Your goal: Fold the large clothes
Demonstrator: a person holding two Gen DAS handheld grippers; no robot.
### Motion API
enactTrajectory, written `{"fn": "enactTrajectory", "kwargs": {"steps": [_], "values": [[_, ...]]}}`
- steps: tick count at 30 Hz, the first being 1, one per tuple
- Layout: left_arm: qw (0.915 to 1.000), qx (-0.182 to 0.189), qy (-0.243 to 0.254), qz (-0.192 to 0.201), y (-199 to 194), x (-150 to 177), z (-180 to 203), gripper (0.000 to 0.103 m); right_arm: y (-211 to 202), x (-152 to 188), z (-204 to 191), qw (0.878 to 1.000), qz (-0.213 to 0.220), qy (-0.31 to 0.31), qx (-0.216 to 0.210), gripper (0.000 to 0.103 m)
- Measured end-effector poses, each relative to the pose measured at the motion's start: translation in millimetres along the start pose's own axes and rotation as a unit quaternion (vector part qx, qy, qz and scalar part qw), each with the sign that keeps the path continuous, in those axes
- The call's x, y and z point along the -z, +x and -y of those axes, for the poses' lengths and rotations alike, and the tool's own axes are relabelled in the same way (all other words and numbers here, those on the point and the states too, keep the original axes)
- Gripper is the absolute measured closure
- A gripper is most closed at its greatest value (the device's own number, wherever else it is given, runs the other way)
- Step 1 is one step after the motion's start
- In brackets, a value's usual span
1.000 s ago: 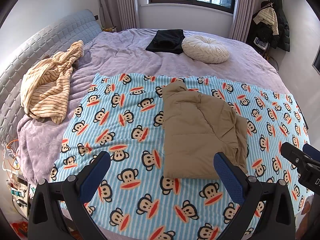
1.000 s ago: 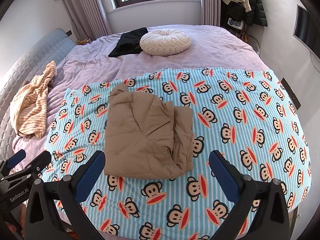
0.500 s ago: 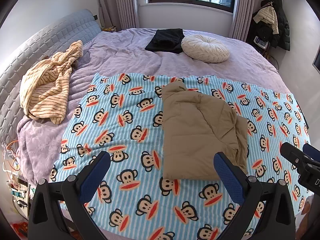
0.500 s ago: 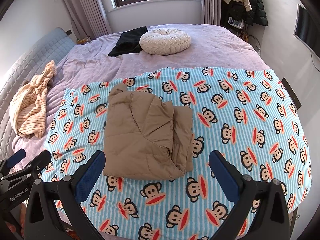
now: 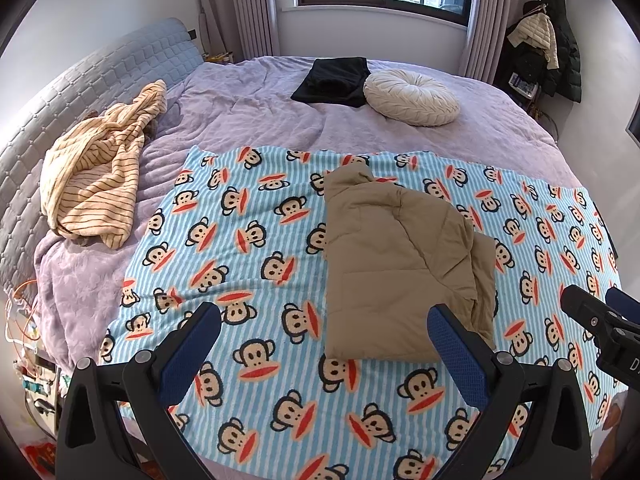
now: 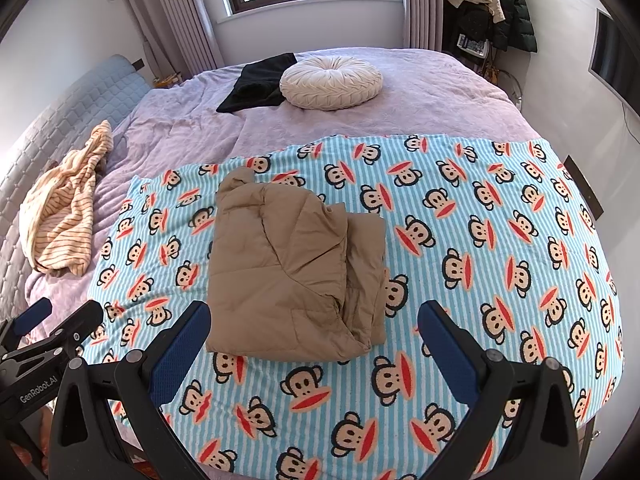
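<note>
A tan padded jacket (image 5: 400,256) (image 6: 292,264) lies folded into a compact rectangle on the blue striped monkey-print blanket (image 5: 240,248) (image 6: 480,240). My left gripper (image 5: 324,332) hovers above the blanket's near edge, open and empty, its right finger in front of the jacket's near corner. My right gripper (image 6: 314,332) is also open and empty, held over the near edge just in front of the jacket. The right gripper's tip shows at the right of the left wrist view; the left gripper's tip shows at the lower left of the right wrist view.
A cream striped garment (image 5: 100,168) (image 6: 64,216) lies crumpled by the grey headboard. A folded black garment (image 5: 332,80) (image 6: 256,88) and a round cream cushion (image 5: 412,96) (image 6: 330,82) rest far back on the lilac bedspread (image 5: 240,108). Coats (image 5: 544,44) hang at the right wall.
Both views have shifted very slightly; the jacket and both open grippers stay where they were.
</note>
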State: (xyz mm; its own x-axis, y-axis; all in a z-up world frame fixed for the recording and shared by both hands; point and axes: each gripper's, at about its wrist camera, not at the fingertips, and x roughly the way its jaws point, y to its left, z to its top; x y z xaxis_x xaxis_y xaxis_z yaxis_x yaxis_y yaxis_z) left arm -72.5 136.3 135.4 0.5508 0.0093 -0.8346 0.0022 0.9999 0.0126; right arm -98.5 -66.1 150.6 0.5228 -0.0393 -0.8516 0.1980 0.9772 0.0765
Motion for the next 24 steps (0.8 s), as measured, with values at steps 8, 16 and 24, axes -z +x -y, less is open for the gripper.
{"fn": "enactTrajectory", "kwargs": {"steps": [8,16,24], "values": [[1.0,0.0,0.001,0.0,0.1,-0.3,-0.8,0.0,-0.1,-0.8,-0.4,1.0,0.0,0.0,0.0,0.0],[1.0,0.001,0.001,0.0,0.2,-0.5,-0.5,0.0,0.1,-2.4,-0.3,1.0,-0.001,0.0,0.0,0.0],[1.0,0.001,0.001,0.0,1.1,-1.2,-1.2,0.0,0.2,-2.1,0.3,1.0,-0.001,0.0,-0.001,0.0]]}}
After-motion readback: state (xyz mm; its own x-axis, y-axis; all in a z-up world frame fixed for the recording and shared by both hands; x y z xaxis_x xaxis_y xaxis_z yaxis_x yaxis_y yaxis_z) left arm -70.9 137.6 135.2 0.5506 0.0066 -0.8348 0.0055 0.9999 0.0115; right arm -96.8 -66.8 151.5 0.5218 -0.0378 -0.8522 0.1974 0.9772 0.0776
